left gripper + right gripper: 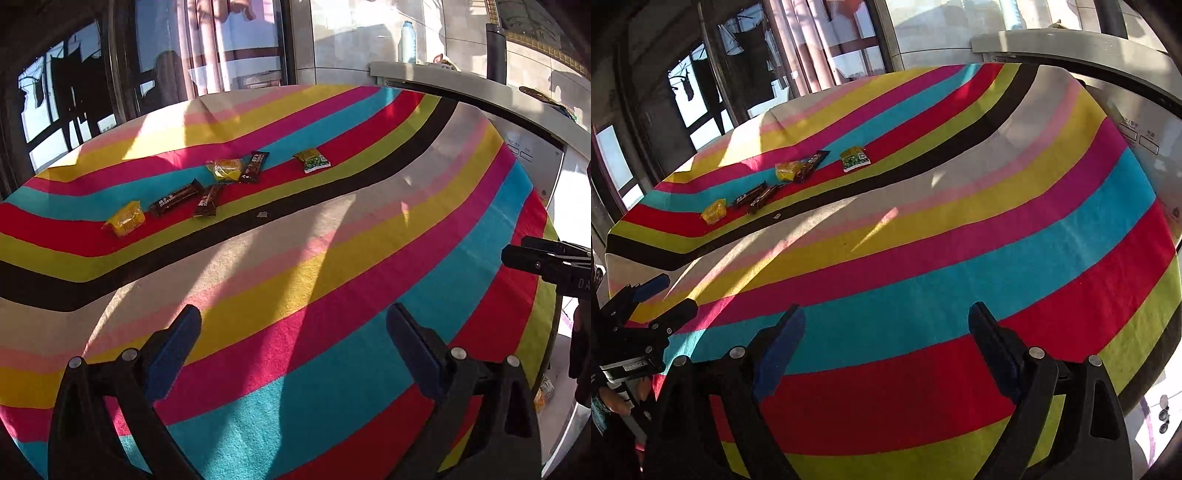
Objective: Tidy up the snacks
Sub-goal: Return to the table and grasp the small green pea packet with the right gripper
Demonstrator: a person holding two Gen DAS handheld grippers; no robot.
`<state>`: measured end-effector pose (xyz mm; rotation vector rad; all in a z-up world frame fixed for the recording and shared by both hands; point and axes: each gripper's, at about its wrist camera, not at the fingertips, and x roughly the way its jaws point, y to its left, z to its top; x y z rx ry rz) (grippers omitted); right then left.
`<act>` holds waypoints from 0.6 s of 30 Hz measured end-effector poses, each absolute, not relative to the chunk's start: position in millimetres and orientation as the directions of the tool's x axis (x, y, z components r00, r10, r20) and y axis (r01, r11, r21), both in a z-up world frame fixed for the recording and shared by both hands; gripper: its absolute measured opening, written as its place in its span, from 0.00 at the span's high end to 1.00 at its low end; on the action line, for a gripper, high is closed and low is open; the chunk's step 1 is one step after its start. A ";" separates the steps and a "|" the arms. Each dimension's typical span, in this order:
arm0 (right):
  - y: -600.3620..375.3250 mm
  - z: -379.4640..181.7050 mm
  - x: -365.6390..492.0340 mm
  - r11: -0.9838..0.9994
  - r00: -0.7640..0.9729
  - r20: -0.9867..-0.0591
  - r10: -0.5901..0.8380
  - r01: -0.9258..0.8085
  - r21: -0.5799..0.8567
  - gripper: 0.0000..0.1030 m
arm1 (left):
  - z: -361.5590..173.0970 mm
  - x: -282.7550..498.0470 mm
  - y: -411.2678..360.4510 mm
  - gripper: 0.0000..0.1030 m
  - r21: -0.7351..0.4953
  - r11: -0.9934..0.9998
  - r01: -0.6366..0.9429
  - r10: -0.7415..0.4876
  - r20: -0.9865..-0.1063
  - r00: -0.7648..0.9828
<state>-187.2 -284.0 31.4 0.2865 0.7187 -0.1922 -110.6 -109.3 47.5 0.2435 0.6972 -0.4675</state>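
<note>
Several snack packets lie in a loose row on the far red stripe of the striped cloth point(295, 258). From the left: a yellow packet point(125, 218), two dark brown bars point(177, 197) point(207, 200), a clear yellow packet point(225, 170), another brown bar point(254, 167), and a green packet point(312, 161). They also show in the right wrist view, the green packet point(854, 159) rightmost. My left gripper point(293, 325) is open and empty over the near cloth. My right gripper point(886, 321) is open and empty, to the right of the left one.
A small scrap point(261, 214) lies on the black stripe. A white appliance point(535, 122) stands at the cloth's right edge, with a bottle point(407, 40) behind it. Windows and curtains are behind the table. The other gripper shows at each view's side edge point(665, 295).
</note>
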 end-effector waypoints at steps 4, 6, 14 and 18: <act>-279.9 29.2 -135.4 0.951 0.721 -0.691 -0.059 0.250 0.180 0.15 | 44.6 -66.2 -73.7 0.03 0.060 0.907 0.418 -0.266 -0.688 0.675; -282.0 27.8 -112.8 0.953 0.715 -0.697 -0.057 0.247 0.175 0.15 | 41.5 -45.7 -67.4 0.03 0.066 0.917 0.392 -0.238 -0.699 0.675; -296.5 16.5 -45.7 0.947 0.684 -0.728 -0.039 0.257 0.191 0.15 | 29.0 47.0 -88.3 0.03 0.068 0.931 0.358 -0.197 -0.732 0.652; -301.0 14.7 -16.8 0.965 0.680 -0.731 -0.057 0.226 0.135 0.15 | 19.5 91.1 -102.7 0.03 0.081 0.938 0.338 -0.167 -0.748 0.643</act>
